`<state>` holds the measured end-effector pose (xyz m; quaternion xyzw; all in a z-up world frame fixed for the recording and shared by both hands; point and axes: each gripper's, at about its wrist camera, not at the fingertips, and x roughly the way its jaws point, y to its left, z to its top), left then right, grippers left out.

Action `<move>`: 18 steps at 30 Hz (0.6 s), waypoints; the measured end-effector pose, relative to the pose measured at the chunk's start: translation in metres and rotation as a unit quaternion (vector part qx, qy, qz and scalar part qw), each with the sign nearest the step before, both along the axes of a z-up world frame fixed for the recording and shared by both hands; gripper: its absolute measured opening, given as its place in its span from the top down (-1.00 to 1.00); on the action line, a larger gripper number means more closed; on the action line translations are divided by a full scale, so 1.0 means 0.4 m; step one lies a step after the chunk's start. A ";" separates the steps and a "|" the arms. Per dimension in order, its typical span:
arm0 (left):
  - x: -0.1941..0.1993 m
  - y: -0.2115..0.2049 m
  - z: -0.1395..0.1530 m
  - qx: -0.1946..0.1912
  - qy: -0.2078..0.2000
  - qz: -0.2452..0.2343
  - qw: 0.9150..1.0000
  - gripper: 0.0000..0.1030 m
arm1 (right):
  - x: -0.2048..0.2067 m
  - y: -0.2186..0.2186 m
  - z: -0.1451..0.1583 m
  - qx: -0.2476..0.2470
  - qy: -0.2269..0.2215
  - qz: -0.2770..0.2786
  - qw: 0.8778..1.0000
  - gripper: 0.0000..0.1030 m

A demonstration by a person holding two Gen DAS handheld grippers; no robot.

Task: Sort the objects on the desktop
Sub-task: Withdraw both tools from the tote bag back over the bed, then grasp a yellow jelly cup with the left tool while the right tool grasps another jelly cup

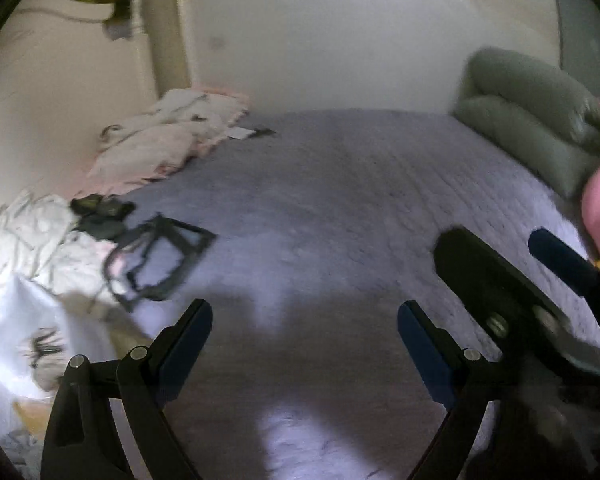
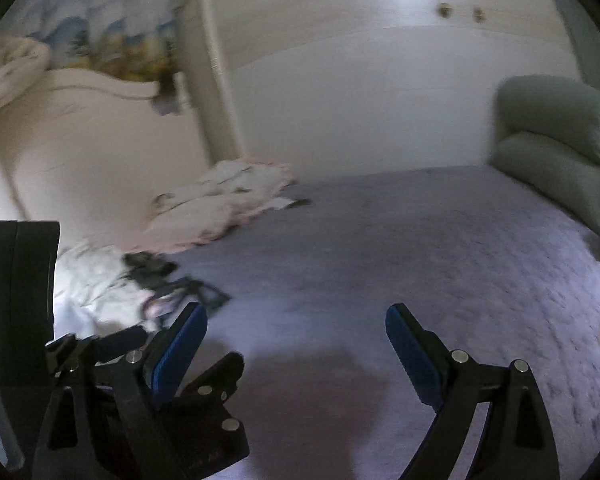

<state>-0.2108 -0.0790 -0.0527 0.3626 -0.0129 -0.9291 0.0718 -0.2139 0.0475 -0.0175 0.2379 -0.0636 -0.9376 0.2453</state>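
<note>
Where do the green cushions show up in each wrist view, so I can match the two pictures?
Left wrist: the green cushions sit upper right, stacked at the far right edge of the purple bedspread.
Right wrist: the green cushions are at the right edge, mid-height, again on the bedspread's far right side.
Shared landmark: the white bedding pile against the left wall.

Right gripper [image 2: 296, 336], jaws wide apart, hangs over the grey bedspread [image 2: 420, 248].
</note>
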 end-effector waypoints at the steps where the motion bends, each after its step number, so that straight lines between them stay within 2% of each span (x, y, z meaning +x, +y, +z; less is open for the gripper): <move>1: -0.003 0.016 -0.001 0.001 0.000 -0.005 1.000 -0.82 | -0.012 0.005 -0.009 0.012 -0.007 -0.018 1.000 -0.78; 3: -0.001 0.044 0.010 0.011 0.007 -0.016 1.000 -0.81 | -0.036 0.017 -0.021 0.026 -0.037 -0.035 0.998 -0.78; 5: -0.014 0.080 0.026 0.007 0.010 -0.025 1.000 -0.81 | -0.063 0.051 -0.028 -0.010 -0.071 -0.006 0.997 -0.78; 6: -0.026 0.111 0.035 -0.002 0.011 -0.032 0.999 -0.81 | -0.071 0.062 -0.024 -0.012 -0.079 0.001 0.997 -0.78; 8: -0.055 0.186 0.056 -0.023 0.007 -0.049 0.998 -0.82 | -0.093 0.107 -0.002 0.009 -0.074 -0.007 0.997 -0.78; 10: -0.096 0.263 0.077 -0.020 0.006 -0.085 0.996 -0.81 | -0.107 0.181 0.027 0.025 -0.058 -0.053 0.997 -0.78; 13: -0.147 0.411 0.087 -0.021 -0.002 -0.156 0.988 -0.81 | -0.130 0.306 0.047 0.012 -0.068 -0.096 0.993 -0.78; 15: -0.177 0.509 0.071 -0.032 -0.011 -0.194 0.980 -0.82 | -0.160 0.400 0.040 0.016 -0.104 -0.101 0.989 -0.78; 18: -0.216 0.647 0.035 -0.012 -0.031 -0.259 0.965 -0.82 | -0.192 0.564 0.002 0.017 -0.151 -0.149 0.977 -0.78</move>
